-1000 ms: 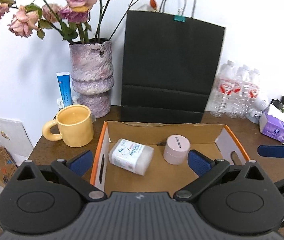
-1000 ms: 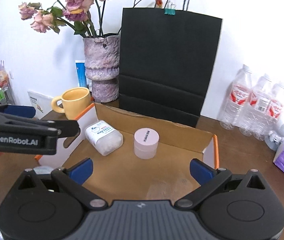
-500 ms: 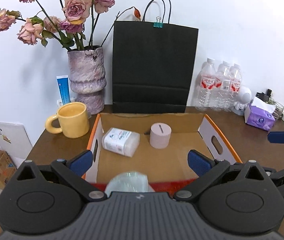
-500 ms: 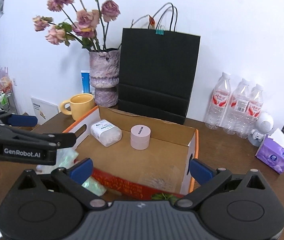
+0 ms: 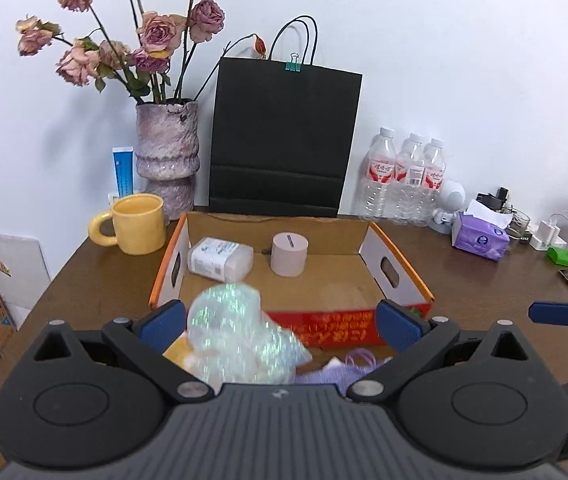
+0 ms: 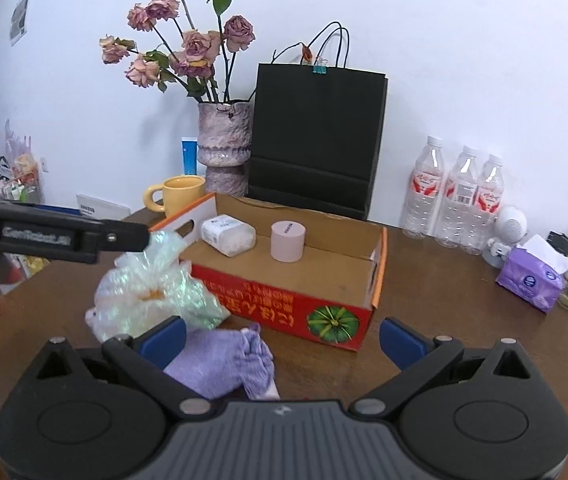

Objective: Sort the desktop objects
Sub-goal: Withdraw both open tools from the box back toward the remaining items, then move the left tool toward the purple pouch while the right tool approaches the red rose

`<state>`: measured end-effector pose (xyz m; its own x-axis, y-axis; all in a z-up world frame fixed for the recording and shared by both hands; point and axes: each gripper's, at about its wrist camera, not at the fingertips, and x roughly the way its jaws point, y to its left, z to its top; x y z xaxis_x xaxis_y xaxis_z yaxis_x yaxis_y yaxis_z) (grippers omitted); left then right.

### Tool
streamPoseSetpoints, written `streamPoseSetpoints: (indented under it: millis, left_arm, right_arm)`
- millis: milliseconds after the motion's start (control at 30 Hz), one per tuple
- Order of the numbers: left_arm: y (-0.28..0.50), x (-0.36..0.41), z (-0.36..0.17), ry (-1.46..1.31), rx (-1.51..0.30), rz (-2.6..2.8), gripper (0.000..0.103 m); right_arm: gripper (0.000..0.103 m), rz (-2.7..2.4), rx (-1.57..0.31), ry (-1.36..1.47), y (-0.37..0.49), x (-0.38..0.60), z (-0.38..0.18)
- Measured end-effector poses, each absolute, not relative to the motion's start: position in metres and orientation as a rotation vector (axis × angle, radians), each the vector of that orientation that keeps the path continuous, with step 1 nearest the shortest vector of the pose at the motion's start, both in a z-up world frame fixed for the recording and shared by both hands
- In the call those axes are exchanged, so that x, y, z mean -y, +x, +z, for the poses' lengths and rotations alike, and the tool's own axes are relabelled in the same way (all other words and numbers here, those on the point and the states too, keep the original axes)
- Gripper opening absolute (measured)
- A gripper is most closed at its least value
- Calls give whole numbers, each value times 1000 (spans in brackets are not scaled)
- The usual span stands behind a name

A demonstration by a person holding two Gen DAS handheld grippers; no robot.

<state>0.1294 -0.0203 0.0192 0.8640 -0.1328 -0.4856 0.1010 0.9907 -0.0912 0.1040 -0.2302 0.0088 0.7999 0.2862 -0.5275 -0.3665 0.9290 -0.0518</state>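
Note:
An open cardboard box (image 5: 399, 276) (image 6: 379, 268) with a red front stands mid-table. Inside lie a white plastic container (image 5: 220, 260) (image 6: 228, 235) and a pink cylindrical jar (image 5: 289, 254) (image 6: 287, 241). In front of the box sit an iridescent crinkly bag (image 5: 240, 336) (image 6: 152, 284) and a purple cloth pouch (image 6: 224, 360) (image 5: 335, 368). My left gripper (image 5: 280, 320) is open, jaws wide, above the bag. My right gripper (image 6: 282, 338) is open over the pouch. The left gripper also shows from the side in the right wrist view (image 6: 56, 236).
A yellow mug (image 5: 136, 230), a vase of dried roses (image 5: 166, 160), a black paper bag (image 5: 284, 140), three water bottles (image 5: 403, 176), a purple tissue pack (image 5: 481, 236) and chargers (image 5: 547, 236) line the back of the brown table (image 5: 92, 292).
Both grippers have pulled back from over the box toward the table's near side. The iridescent bag and purple pouch have come into view in front of the box.

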Motion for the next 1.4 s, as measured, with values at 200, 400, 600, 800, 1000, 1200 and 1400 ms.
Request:
streamPoseSetpoints:
  millis: [200, 400, 600, 800, 1000, 1200, 1400]
  left_arm:
    - [104, 20, -2, -51, -518, -111, 103]
    - [79, 26, -14, -35, -500, -81, 103]
    - [55, 35, -21, -39, -475, -66, 103]
    - [42, 49, -30, -33, -468, -78, 103]
    - [49, 57, -46, -19, -514, -92, 103]
    - [53, 62, -54, -12, -529, -109, 103]
    - [61, 70, -60, -3, -546, -93, 103]
  right_arm:
    - [103, 344, -509, -124, 79, 240, -9]
    - [103, 341, -462, -104, 53, 251, -28]
    - [103, 352, -451, -107, 39, 257, -46]
    - [103, 363, -420, -115, 36, 259, -58]
    - [103, 373, -436, -88, 47, 262, -70]
    - [103, 372, -456, -61, 55, 266, -82]
    - [103, 366, -465, -61, 58, 266, -92]
